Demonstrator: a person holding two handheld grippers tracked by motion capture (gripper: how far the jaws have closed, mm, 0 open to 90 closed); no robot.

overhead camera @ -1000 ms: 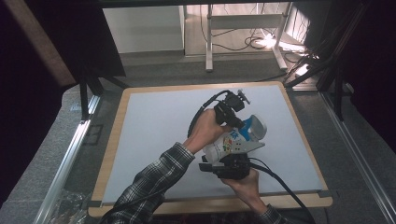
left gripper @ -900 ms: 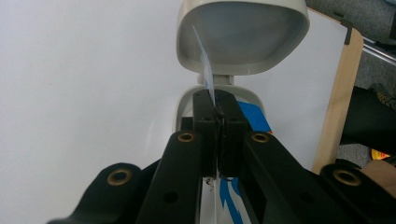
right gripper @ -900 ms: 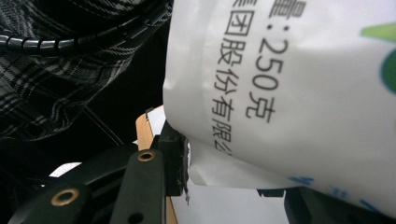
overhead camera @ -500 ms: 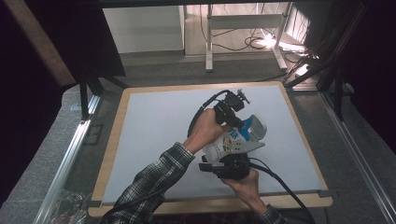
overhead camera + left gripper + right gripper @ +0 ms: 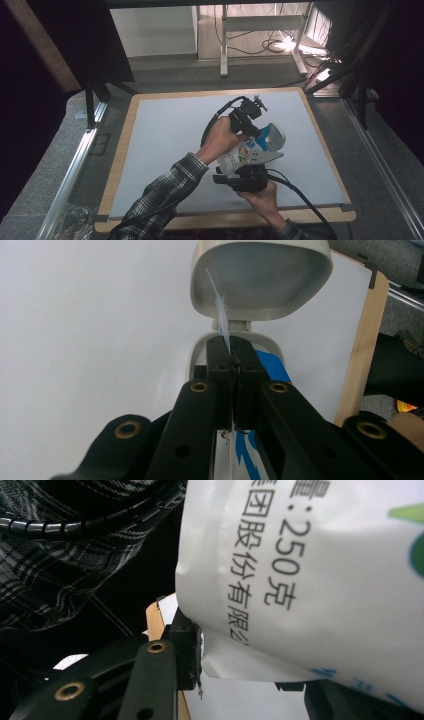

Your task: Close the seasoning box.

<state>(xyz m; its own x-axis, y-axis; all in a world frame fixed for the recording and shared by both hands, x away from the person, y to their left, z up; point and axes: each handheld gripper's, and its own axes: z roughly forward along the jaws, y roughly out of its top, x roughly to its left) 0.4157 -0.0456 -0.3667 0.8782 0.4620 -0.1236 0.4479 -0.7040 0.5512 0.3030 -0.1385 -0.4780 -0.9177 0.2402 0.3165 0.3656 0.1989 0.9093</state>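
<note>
Nothing is moving since the earlier frames: the wipes pack [image 5: 250, 150] is staying above the table's [image 5: 165, 145] right half, so the pull is pausing. The right gripper [image 5: 240, 655] is clamping the pack's base. The left gripper [image 5: 231, 367] is pinching shut a thin tab [image 5: 222, 322] below the open lid [image 5: 260, 282], detail the high view is missing.
</note>
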